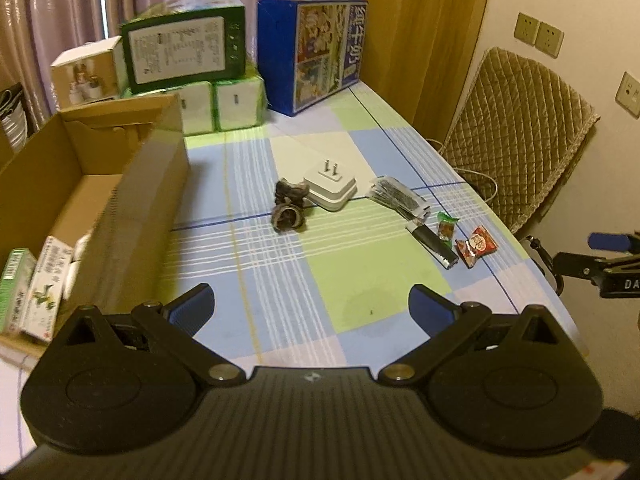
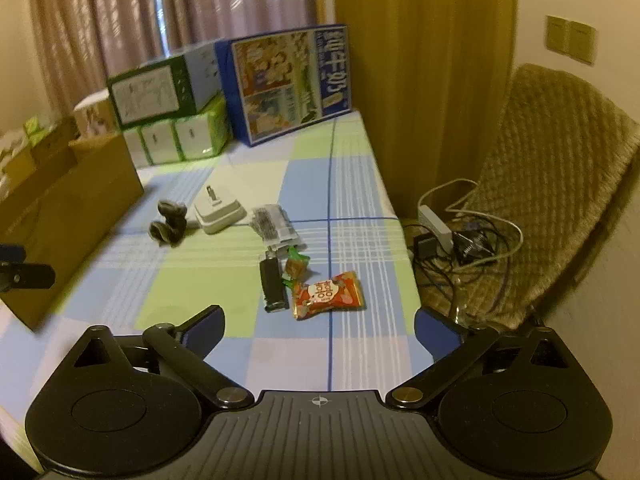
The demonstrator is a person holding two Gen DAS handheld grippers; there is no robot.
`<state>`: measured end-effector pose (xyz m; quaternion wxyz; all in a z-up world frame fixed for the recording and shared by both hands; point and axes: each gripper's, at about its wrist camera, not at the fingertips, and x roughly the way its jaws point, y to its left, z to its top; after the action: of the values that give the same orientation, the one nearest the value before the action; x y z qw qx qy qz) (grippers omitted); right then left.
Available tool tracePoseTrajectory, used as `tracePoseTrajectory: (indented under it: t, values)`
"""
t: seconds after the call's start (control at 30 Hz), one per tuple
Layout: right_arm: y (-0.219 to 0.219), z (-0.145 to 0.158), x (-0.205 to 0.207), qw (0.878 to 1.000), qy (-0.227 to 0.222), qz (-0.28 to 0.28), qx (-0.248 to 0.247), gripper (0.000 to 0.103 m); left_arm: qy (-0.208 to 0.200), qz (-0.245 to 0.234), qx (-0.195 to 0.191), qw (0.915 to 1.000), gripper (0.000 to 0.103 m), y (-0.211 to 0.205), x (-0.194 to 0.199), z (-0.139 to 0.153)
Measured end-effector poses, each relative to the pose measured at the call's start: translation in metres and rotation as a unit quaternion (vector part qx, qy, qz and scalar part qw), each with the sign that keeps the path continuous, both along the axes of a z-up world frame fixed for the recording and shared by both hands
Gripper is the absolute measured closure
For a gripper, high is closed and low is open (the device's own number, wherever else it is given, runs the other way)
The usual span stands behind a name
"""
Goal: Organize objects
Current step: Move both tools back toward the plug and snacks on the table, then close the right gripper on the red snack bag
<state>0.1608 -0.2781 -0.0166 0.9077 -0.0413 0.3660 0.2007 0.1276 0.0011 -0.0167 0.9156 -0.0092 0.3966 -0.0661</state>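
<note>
I count two grippers: my left gripper (image 1: 311, 310) and my right gripper (image 2: 318, 330), each with two blue-padded fingers set wide apart and nothing between them.

On the checked tablecloth (image 1: 320, 280), in the middle of the frame, I count one white plug adapter (image 1: 330, 185) and one dark rolled item (image 1: 289, 205). Toward the right I see one grey printed packet (image 1: 396, 196), one black stick-shaped item (image 1: 434, 247), one small green-ended candy (image 1: 446, 227) and one red snack bag (image 1: 477, 245).

At the left there is one open cardboard box (image 1: 132, 208), with at least two small cartons (image 1: 32, 292) inside. At the upper left I count one green carton (image 1: 184, 46) and one blue carton (image 1: 316, 54).
</note>
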Motion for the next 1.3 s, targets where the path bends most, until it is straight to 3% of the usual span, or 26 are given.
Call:
tracePoseTrajectory:
  t: [0.2,0.63,1.03,1.13,1.3]
  values:
    - [0.005,-0.029,0.03,1.0,0.003,0.025,-0.008,0.018,0.003,-0.007,-0.003,1.0,0.001,-0.019,0.025,-0.021]
    - [0.018,-0.084,0.075,0.998,0.01,0.056,-0.02,0.018,0.023,-0.018,-0.007,0.9995,0.001,-0.041,0.062,-0.062]
    - [0.024,-0.104,0.091,0.997,0.0,0.063,-0.039,0.021,0.032,-0.019,-0.013,0.9992,0.001,-0.041,0.071,-0.075]
    - [0.026,-0.103,0.09,0.997,-0.002,0.065,-0.037,0.031,0.035,-0.019,-0.013,0.9991,0.001,-0.041,0.072,-0.077]
    - [0.032,-0.098,0.09,0.997,0.003,0.064,-0.037,0.057,0.038,-0.018,-0.015,0.999,0.001,-0.041,0.072,-0.08]
